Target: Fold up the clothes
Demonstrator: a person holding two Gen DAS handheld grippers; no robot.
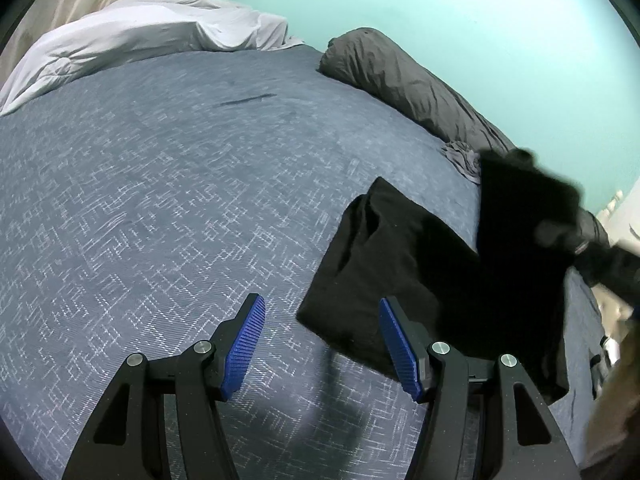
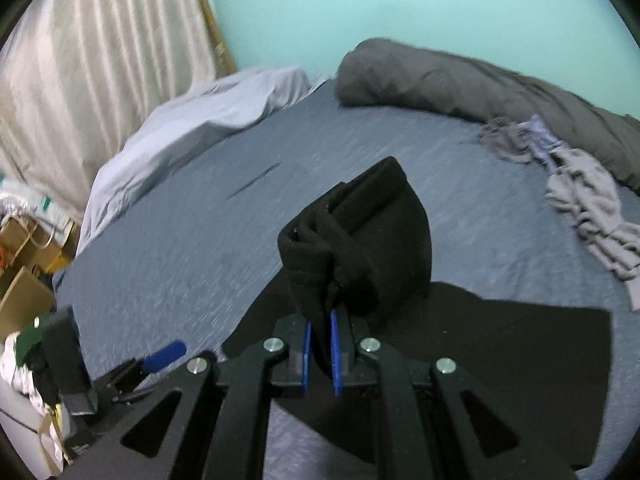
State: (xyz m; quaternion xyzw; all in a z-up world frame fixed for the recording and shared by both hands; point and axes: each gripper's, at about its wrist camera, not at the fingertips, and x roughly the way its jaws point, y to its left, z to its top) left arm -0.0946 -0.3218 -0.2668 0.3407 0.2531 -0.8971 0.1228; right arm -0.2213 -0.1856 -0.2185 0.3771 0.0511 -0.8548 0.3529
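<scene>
A black garment [image 1: 384, 264] lies partly flat on the blue patterned bedspread [image 1: 160, 200]. My left gripper [image 1: 320, 302] hovers open just above its near left corner, with nothing between the blue pads [image 1: 244, 344]. My right gripper [image 2: 320, 318] is shut on a bunched edge of the black garment [image 2: 360, 248] and holds that fold lifted above the flat part [image 2: 520, 360]. In the left wrist view the raised cloth [image 1: 516, 208] and the right gripper appear blurred at the right. One blue finger [image 2: 166, 354] of the left gripper shows at the lower left of the right wrist view.
A rolled dark grey duvet [image 2: 460, 76] lies along the teal wall. A pale lilac blanket [image 1: 140, 36] is at the far left. Crumpled grey clothes [image 2: 588, 200] sit at the right. Paper bags [image 2: 24, 264] and clutter stand beside the bed near a curtain [image 2: 100, 60].
</scene>
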